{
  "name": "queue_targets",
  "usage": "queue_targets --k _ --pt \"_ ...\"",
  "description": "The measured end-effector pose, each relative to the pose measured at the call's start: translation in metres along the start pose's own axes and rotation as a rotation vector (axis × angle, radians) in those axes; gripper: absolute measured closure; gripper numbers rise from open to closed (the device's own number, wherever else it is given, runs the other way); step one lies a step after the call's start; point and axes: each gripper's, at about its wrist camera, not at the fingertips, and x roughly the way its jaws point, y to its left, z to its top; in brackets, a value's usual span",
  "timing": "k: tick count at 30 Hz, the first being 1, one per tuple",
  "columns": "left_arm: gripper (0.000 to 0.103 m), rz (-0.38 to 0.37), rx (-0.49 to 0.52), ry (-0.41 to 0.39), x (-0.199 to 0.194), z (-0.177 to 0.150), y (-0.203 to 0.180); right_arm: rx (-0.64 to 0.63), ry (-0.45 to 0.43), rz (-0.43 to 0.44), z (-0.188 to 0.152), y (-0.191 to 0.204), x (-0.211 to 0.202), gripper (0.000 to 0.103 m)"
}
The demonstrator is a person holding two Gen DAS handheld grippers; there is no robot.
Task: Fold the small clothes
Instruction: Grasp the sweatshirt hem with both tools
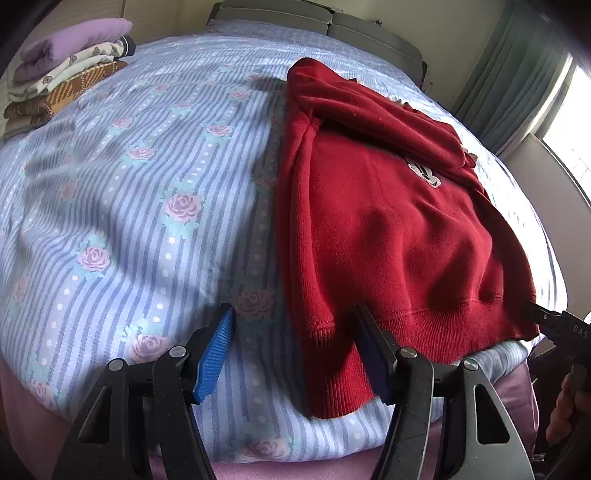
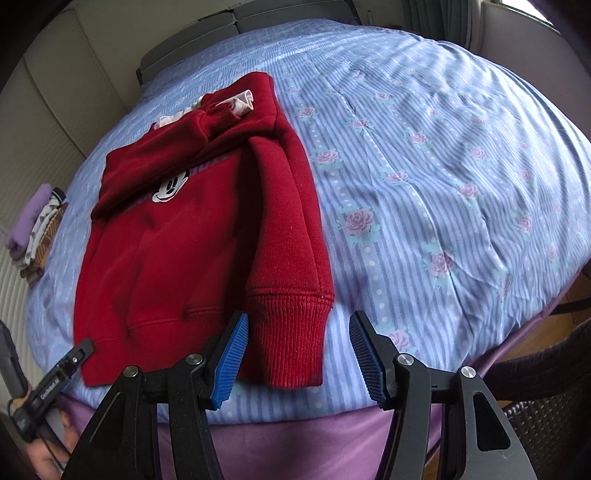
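A small red hooded sweatshirt [image 1: 391,221] with a cartoon mouse face lies flat on the bed, sleeves folded over its front; it also shows in the right wrist view [image 2: 192,236]. My left gripper [image 1: 295,332] is open, its fingers either side of the near left sleeve cuff [image 1: 332,369], just above the bed edge. My right gripper [image 2: 299,336] is open with its fingers either side of the near right sleeve cuff [image 2: 291,332]. Each gripper shows at the edge of the other's view, the right one [image 1: 554,325] and the left one [image 2: 62,373], near the hem corners.
The bed has a blue striped cover with roses [image 1: 147,206] over a purple sheet [image 2: 314,435]. A stack of folded clothes [image 1: 70,70] sits at the far left of the bed. A grey headboard [image 1: 314,22] and curtains [image 1: 517,74] lie beyond.
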Motion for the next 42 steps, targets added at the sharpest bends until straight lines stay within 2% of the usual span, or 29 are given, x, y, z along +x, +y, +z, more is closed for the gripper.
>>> queue_targets --k 9,10,12,14,18,21,27,33,37,42 --pt "0.044 -0.032 0.036 0.026 0.003 -0.012 -0.013 0.004 0.028 0.038 -0.001 0.002 0.007 0.061" --pt "0.048 -0.033 0.036 0.027 0.003 -0.013 -0.014 0.006 0.026 0.039 -0.001 0.002 0.007 0.063" --pt "0.066 -0.037 0.036 0.039 0.005 -0.015 -0.015 0.007 0.025 0.047 -0.001 0.002 0.006 0.066" --pt "0.075 -0.054 0.038 0.051 0.006 -0.016 -0.017 0.013 0.028 0.062 -0.001 0.002 0.006 0.070" --pt "0.088 -0.056 0.036 0.053 0.002 -0.016 -0.017 0.054 0.033 0.109 -0.001 -0.004 0.004 0.084" --pt "0.092 -0.072 0.020 0.039 -0.006 -0.013 -0.014 0.062 0.005 0.128 -0.001 -0.006 -0.005 0.089" --pt "0.094 -0.114 0.002 -0.030 -0.038 -0.001 -0.016 0.121 -0.069 0.199 -0.002 -0.015 -0.030 0.091" --pt "0.094 -0.149 0.004 -0.153 -0.078 0.023 -0.020 0.178 -0.171 0.280 0.006 -0.020 -0.061 0.091" --pt "0.094 -0.171 -0.015 -0.223 -0.091 0.051 -0.022 0.160 -0.264 0.305 0.028 -0.009 -0.079 0.091" --pt "0.094 -0.181 -0.042 -0.316 -0.096 0.100 -0.024 0.124 -0.371 0.324 0.073 0.009 -0.092 0.091"
